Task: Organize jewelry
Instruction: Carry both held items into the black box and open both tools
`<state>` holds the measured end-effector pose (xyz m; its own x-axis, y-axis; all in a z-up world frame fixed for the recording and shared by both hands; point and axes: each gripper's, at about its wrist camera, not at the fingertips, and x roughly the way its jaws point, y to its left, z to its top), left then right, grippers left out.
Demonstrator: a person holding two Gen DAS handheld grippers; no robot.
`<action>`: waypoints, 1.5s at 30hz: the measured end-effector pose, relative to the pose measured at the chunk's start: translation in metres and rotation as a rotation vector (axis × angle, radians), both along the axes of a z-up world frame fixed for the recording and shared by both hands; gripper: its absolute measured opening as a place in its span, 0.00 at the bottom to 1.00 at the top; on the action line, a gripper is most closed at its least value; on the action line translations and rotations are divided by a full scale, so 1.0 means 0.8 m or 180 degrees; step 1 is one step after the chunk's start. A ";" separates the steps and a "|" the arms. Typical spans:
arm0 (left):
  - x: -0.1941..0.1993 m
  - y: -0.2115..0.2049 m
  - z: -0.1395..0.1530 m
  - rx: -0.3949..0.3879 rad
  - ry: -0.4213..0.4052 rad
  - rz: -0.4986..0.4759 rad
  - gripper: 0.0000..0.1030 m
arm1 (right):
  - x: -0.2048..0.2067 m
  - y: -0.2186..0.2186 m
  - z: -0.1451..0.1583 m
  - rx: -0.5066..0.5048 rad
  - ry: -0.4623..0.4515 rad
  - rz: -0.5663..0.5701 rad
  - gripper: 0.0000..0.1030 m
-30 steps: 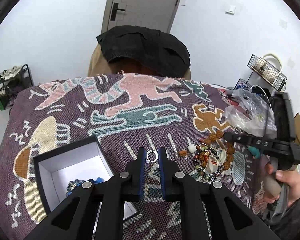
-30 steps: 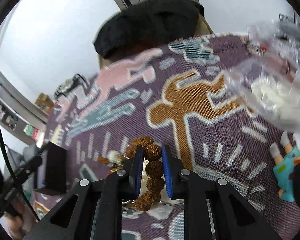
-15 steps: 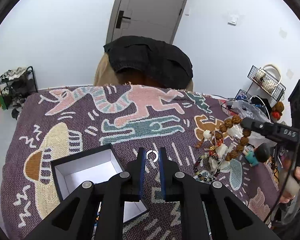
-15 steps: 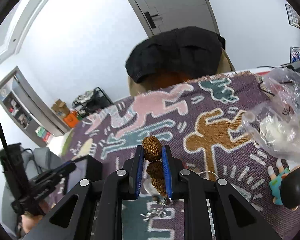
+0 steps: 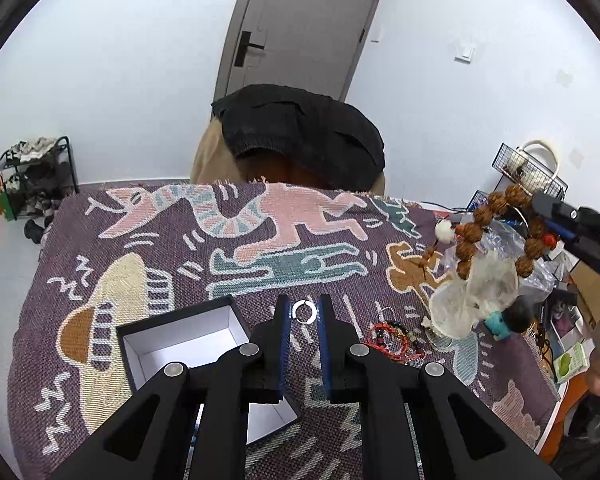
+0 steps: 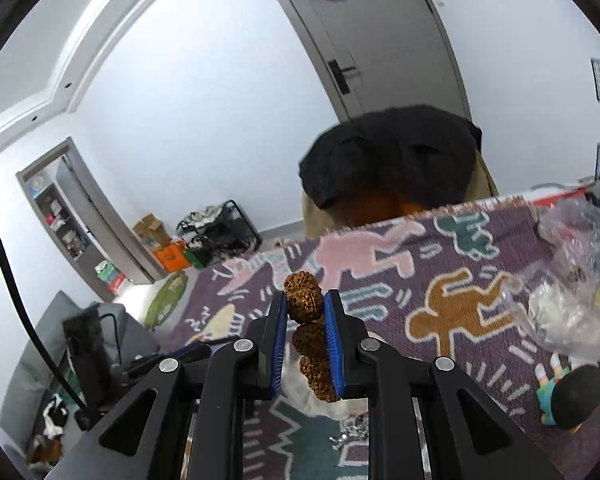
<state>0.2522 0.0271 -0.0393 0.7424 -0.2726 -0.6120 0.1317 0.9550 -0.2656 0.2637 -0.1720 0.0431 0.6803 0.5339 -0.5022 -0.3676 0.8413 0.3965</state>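
Currently the box sits open at left, and the left gripper pinches a small ring just right of it; a slack pinch would drop it on the cloth. Rightward, the right gripper clamps a bead bracelet aloft, whose dangling bag may snag or swing.
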 end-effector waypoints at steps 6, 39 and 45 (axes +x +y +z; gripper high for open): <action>-0.009 0.020 0.006 0.0001 -0.0034 0.0098 0.13 | 0.004 0.020 0.004 -0.0015 0.0002 0.0062 0.19; -0.048 0.158 -0.031 -0.0356 0.0289 0.0875 0.65 | 0.019 0.228 -0.067 -0.0011 0.0421 0.1040 0.19; -0.054 0.166 -0.028 -0.0349 0.0235 0.0941 0.65 | 0.021 0.246 -0.082 -0.0211 0.0591 0.1022 0.42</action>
<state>0.2088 0.1597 -0.0619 0.7539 -0.1191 -0.6461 -0.1706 0.9142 -0.3675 0.2805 0.0249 -0.0228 0.3775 0.6673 -0.6420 -0.5437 0.7209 0.4297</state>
